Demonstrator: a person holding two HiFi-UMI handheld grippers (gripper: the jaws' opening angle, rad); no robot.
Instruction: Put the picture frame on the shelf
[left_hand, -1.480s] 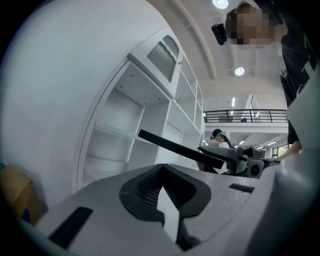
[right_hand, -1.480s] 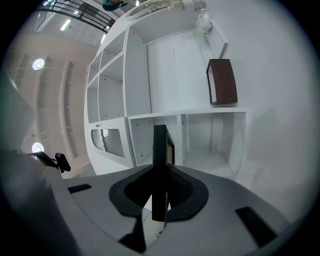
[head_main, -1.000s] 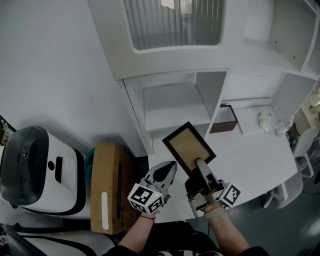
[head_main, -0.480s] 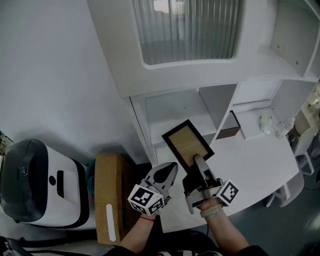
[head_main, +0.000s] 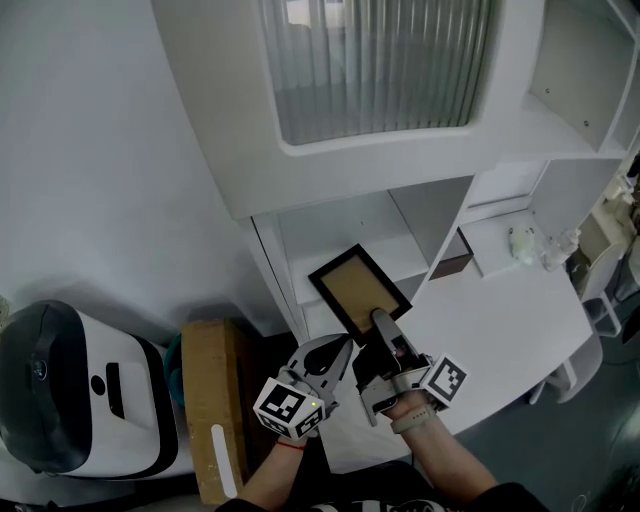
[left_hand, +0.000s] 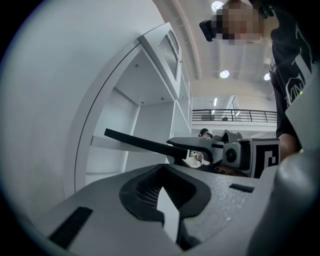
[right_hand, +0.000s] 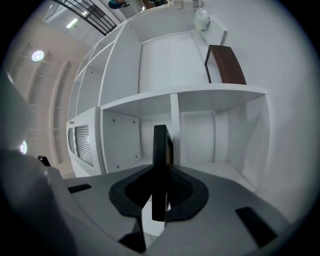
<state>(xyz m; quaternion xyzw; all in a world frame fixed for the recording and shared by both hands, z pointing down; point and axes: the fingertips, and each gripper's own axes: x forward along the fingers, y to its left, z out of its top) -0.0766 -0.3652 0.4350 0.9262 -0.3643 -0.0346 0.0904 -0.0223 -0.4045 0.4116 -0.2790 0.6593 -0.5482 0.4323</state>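
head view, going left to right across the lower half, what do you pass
black-and-white machine → cardboard box → left gripper → right gripper → small white object on the desk

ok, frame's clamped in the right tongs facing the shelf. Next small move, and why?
Probably ease the right tongs forward so the picture frame goes deeper into the open shelf compartment. The frame is gripped by its near edge and points into the opening. It seems to hang above the compartment's floor rather than rest on it, and nothing shows in its way. The left tongs hold nothing.
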